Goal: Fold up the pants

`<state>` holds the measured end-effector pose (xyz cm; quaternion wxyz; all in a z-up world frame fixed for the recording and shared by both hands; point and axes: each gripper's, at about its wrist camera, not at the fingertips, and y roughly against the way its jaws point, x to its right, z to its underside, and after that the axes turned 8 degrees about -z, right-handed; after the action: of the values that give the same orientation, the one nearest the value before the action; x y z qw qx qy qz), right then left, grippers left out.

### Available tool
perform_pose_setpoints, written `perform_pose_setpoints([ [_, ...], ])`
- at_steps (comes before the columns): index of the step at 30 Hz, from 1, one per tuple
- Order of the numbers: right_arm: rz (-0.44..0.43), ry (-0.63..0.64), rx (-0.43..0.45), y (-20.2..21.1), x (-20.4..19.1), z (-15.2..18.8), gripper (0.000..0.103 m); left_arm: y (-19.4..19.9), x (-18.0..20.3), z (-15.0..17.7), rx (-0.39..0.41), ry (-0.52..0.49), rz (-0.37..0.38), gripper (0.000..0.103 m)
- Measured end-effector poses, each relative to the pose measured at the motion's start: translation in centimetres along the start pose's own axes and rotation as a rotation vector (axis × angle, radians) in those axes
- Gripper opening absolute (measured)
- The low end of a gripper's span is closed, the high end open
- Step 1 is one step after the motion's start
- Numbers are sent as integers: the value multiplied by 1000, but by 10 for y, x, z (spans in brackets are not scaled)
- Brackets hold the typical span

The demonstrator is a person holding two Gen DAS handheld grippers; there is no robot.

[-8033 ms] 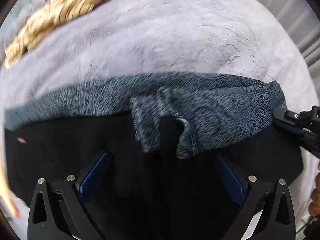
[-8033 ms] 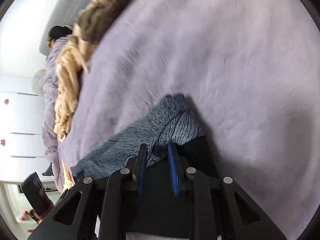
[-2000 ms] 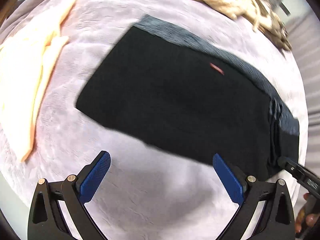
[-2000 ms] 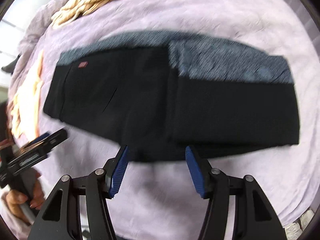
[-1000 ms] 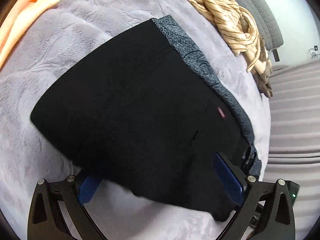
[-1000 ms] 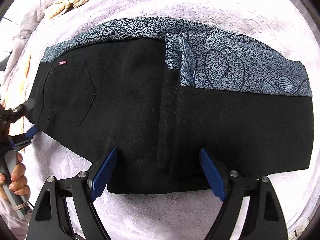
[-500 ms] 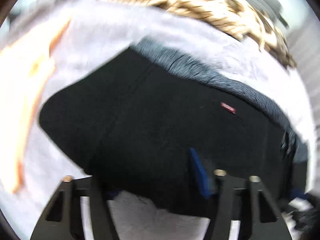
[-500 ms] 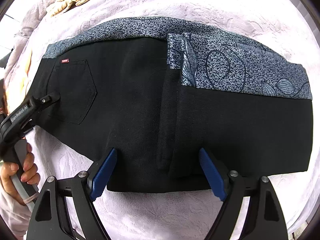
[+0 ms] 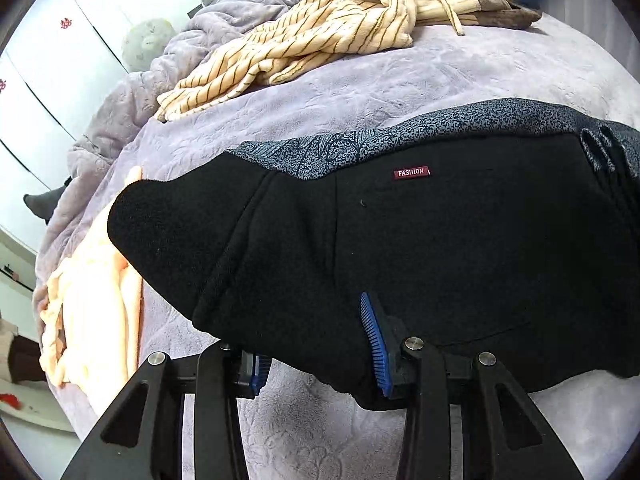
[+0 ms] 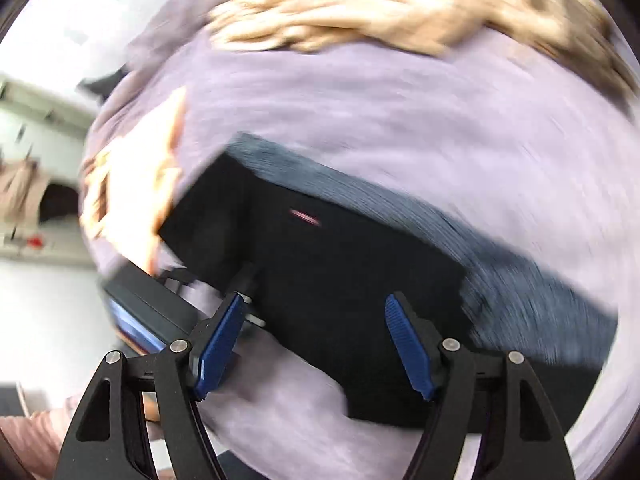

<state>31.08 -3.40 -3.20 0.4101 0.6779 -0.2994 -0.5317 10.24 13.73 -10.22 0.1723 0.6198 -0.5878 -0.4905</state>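
1. The pants (image 9: 400, 248), black with a blue-grey patterned band along the far edge, are lying folded on the bed (image 9: 440, 76), which is wearing a lilac fleece cover.
2. The left claw (image 9: 320, 336) is pinching the near hem of the pants: the right blue pad is showing on top of the black cloth, while the left pad is sitting mostly beneath the raised edge.
3. A small red label (image 9: 412, 173) reading "FASHION" is sitting just below the patterned band, near the middle of the garment.
4. The left corner of the pants is lifting clear of the cover and overhanging a peach garment (image 9: 92, 304) that is lying on the bed's left side.
5. A cream striped robe (image 9: 304, 44) is lying crumpled at the far end of the bed, well apart from the pants.
6. The right wrist view is blurring heavily; the right claw (image 10: 316, 340) is standing spread, with its blue pads apart and nothing between them.
7. In that view the pants (image 10: 340, 280) are lying beyond and partly beneath the right pad, with the label appearing as a red streak.
8. The left claw is appearing at the lower left of the right wrist view as a dark blurred shape at the pants' corner.
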Motion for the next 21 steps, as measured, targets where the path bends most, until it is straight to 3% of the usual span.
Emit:
perform_pose_setpoints([
  [3,-20,51,-77,-25,-34,-41,77,3,9,2,29,-46,-45,42],
  [7,-19,80,-238,-78,-73,-65,77,7,13,5,51,-66,-69,42],
  [11,64,90,-397,-139,-78,-63,77,6,13,3,52,-57,-70,42],
  [14,106,45,-431,-161,-67,-64,75,6,15,2,44,-57,-68,42],
  [15,85,28,-421,-161,-63,-64,42,9,15,2,52,-58,-73,42],
  [16,46,11,-398,-157,-59,-64,17,13,16,1,67,-63,-77,42],
  [21,-43,6,-282,-113,-46,-49,17,48,20,-11,139,-69,-53,42],
])
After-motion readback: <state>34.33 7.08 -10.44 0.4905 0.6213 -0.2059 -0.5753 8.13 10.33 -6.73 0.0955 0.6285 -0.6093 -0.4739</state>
